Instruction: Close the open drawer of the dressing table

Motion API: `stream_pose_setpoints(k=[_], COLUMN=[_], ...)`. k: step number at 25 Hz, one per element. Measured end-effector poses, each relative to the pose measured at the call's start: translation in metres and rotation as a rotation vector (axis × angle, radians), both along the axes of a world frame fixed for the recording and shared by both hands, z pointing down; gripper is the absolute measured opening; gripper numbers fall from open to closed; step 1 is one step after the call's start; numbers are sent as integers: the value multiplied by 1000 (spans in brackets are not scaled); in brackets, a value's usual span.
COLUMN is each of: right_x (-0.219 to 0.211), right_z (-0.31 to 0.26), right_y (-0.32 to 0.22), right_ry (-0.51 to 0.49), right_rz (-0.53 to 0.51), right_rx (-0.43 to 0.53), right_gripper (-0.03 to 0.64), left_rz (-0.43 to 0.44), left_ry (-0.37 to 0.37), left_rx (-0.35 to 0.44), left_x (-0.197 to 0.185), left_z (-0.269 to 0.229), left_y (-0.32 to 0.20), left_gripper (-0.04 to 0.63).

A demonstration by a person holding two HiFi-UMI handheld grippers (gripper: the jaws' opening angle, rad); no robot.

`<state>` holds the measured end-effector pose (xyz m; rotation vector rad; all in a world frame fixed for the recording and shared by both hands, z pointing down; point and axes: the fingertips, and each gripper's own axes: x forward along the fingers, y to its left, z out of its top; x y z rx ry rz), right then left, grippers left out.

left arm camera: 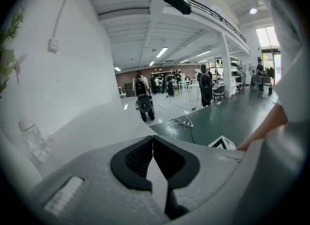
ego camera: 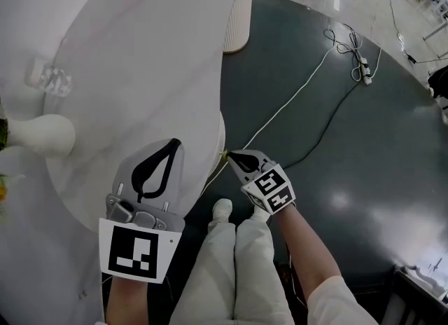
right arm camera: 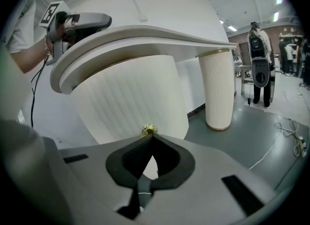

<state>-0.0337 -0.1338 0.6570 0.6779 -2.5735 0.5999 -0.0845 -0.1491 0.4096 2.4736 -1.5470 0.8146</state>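
Gold knob [right arm camera: 148,131] at right claw [right arm camera: 149,137] tips, jaws together; left claw [left arm camera: 153,138] closed above tabletop [ego camera: 140,71].

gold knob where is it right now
In the right gripper view, the gold knob sits at centre, right at the shut tips of the right gripper, on the ribbed white front below the tabletop.
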Motion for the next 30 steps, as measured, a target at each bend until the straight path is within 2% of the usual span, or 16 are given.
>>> stream_pose_setpoints(k=[8,15,25,30], right_x=[-24,-44,-68,-69], right_z=[-2,-8,-8,-8], right_y=[1,-2,-5,-10], right_ry=[-65,-140,-224,-270], right_rz=[-3,-11,-27,8], right_rx=[16,34,71,59], right_gripper=[-3,-5,-5,-5], left_rz=[-5,2,81,78], left_ry=[-14,-57,-151,-155], left_rx=[0,-1,0,-12], left_x=[-12,-24,-24,-27], left_z=[0,-6,-3,1], left_y=[6,8,14,12], left_gripper=[17,17,17,17])
